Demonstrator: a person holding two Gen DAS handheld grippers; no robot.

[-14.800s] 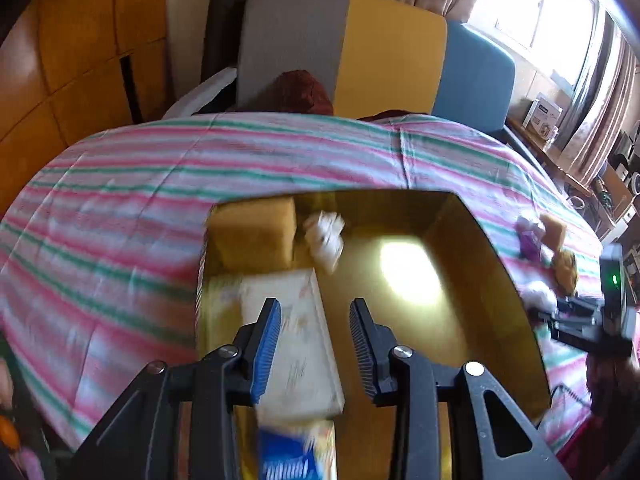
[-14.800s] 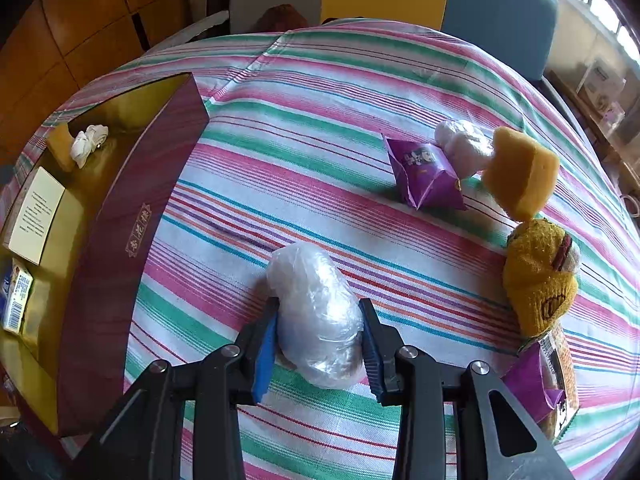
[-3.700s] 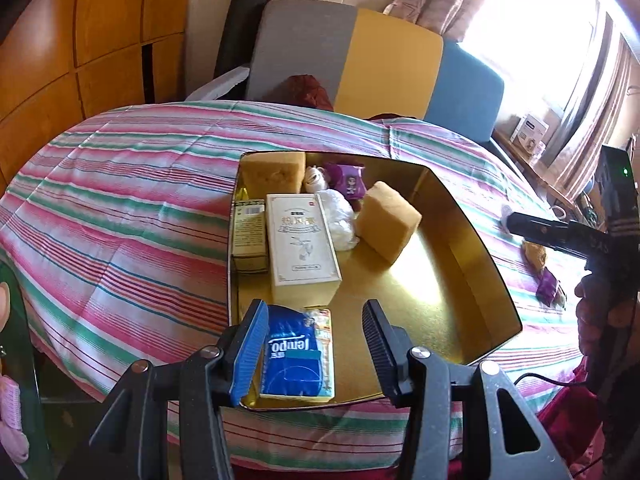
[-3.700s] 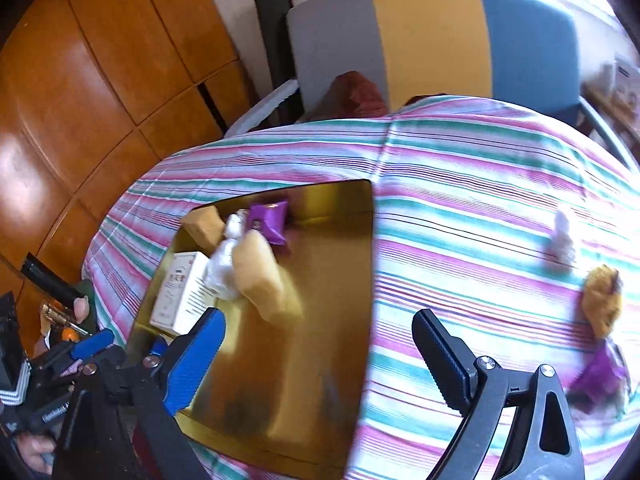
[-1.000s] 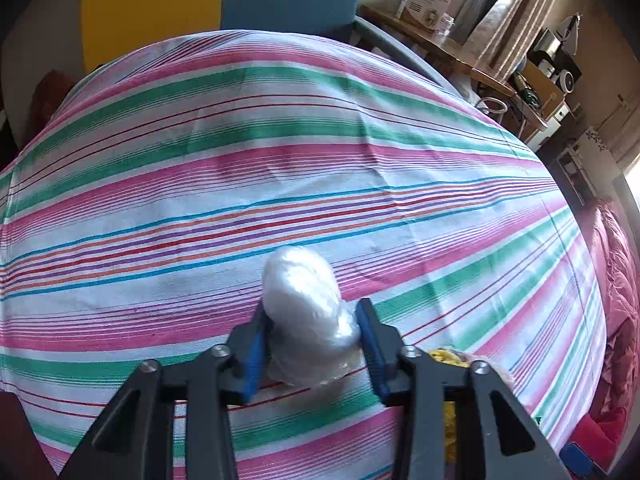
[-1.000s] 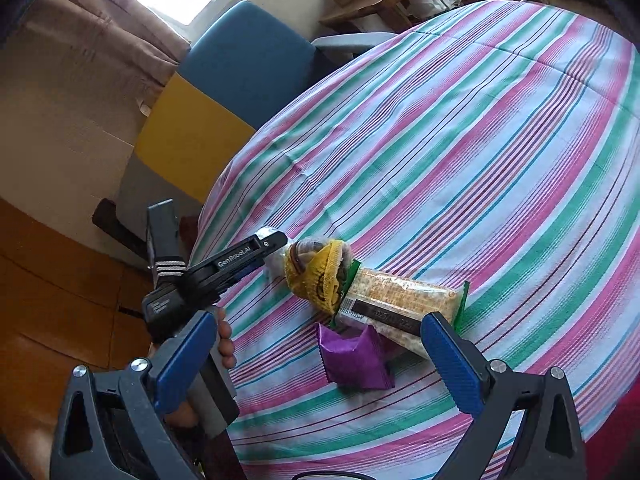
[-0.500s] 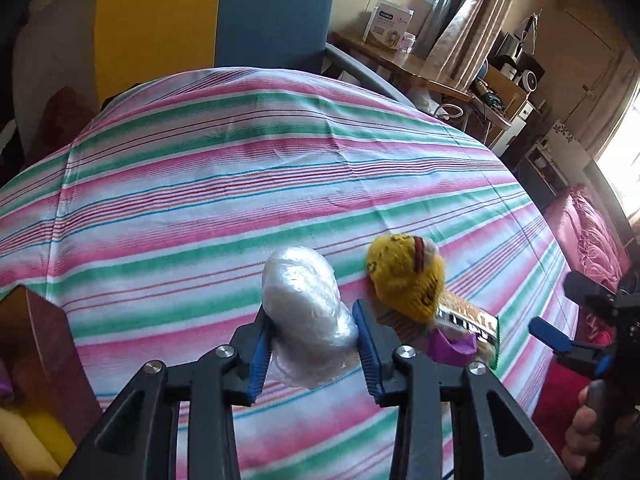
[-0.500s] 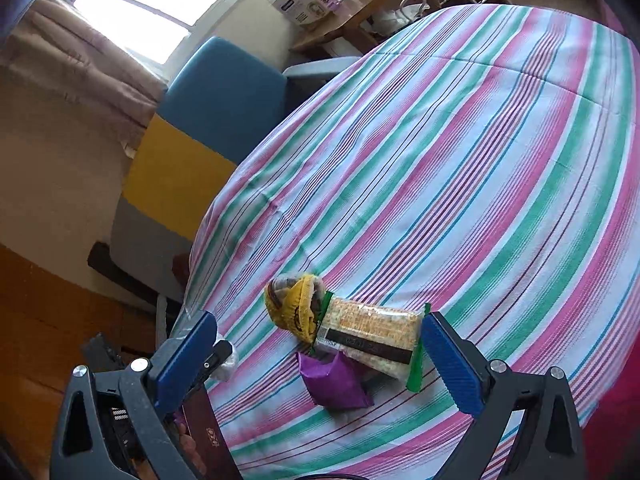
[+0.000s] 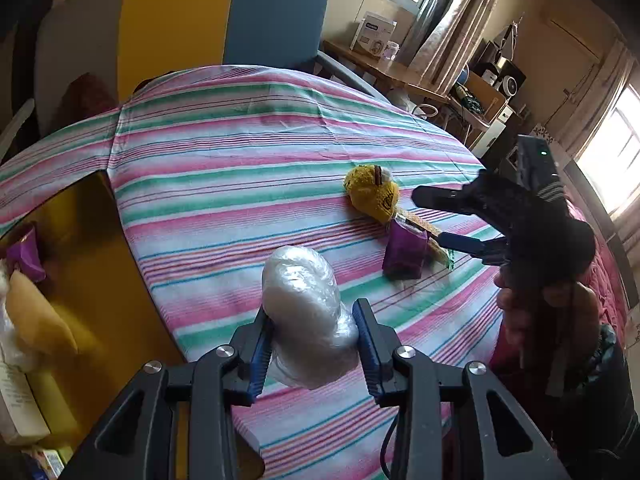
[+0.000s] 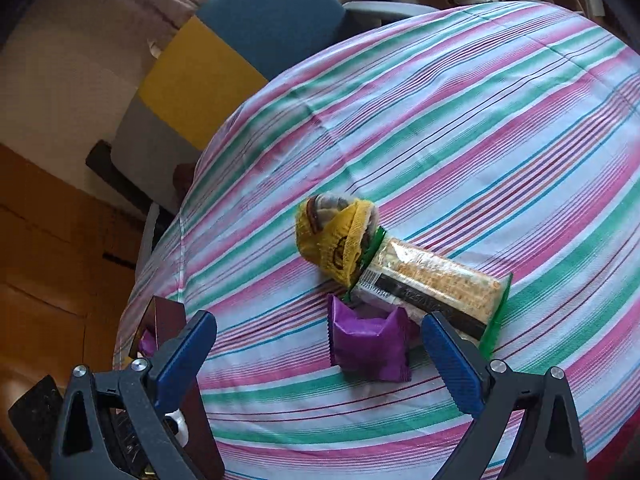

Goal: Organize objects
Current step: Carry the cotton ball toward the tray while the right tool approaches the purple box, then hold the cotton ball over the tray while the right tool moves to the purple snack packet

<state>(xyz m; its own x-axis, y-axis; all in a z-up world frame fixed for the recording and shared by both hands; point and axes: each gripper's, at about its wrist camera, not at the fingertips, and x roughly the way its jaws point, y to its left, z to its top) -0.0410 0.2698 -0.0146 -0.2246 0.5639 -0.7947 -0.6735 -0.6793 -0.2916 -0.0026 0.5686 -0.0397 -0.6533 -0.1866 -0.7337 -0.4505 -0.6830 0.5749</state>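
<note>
- Between the left tongs [image 9: 314,330]: a white plastic-wrapped bundle [image 9: 306,316], pinched from both sides by the blue pads and carried clear of the striped surface [image 9: 240,148]. The grip sits low on the bundle, most of it standing proud above the fingertips; soft wrap, so it likely squashes rather than slips.
- Left of those tongs: the gold tray [image 9: 100,280], its near wall just beside the bundle's path. Judged to be the destination, since it already takes a purple packet [image 9: 26,256], a tan sponge-like block [image 9: 34,314] and a white box [image 9: 16,400].
- In the way: the tray wall must be cleared before lowering; the free floor looks to be toward the tray's near right part, away from the block.
- Ahead and right of the left tongs: a yellow knitted toy [image 9: 372,196], a second purple packet [image 9: 404,250] and a cracker pack, tight together on the cloth.
- Right tongs [image 10: 320,344]: spread wide, nothing between them, hovering just above that second purple packet [image 10: 368,344], which lies roughly centred in the gap. Judged lined up for the next pick.
- Crowding there: the cracker pack [image 10: 432,288] touches the packet's far side and runs under the right finger; the toy [image 10: 336,236] rests against the pack's end. Closing carelessly could catch the wrapper too.
- Beyond: a grey, yellow and blue chair [image 9: 224,20]; no obstruction.
</note>
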